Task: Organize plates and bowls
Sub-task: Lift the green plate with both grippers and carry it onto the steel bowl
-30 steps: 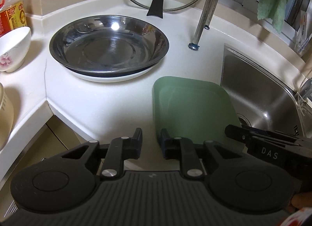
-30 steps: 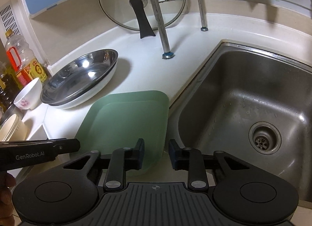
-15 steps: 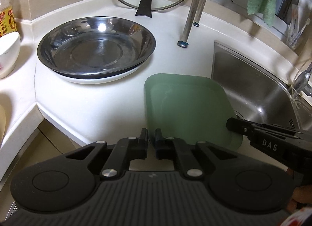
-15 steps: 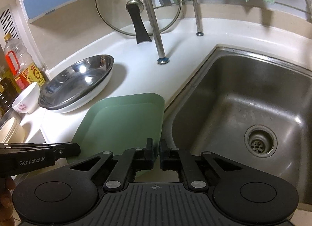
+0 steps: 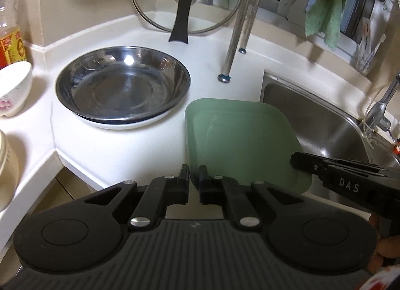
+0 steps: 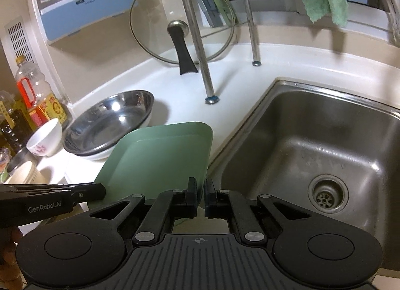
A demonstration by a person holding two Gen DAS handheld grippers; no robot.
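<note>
Green and square, the plate (image 5: 240, 139) sits low in the middle of the left view, gripped at both near corners. The left gripper (image 5: 193, 180) has narrowed its fingers onto the near left corner; the right gripper (image 6: 200, 193) pinches the near right corner, fingers almost together. In the right view the plate tilts, its far edge raised over the counter (image 5: 112, 145) beside the sink (image 6: 312, 145). Being roughly square, it has no real long axis; its far corner points toward the upper middle of the frame. Done so far, I judge: 1 steel dish (image 5: 122, 84) nested on a white plate (image 5: 140, 123). Left: the green plate and the small bowl (image 5: 12, 89) at the left edge.
</note>
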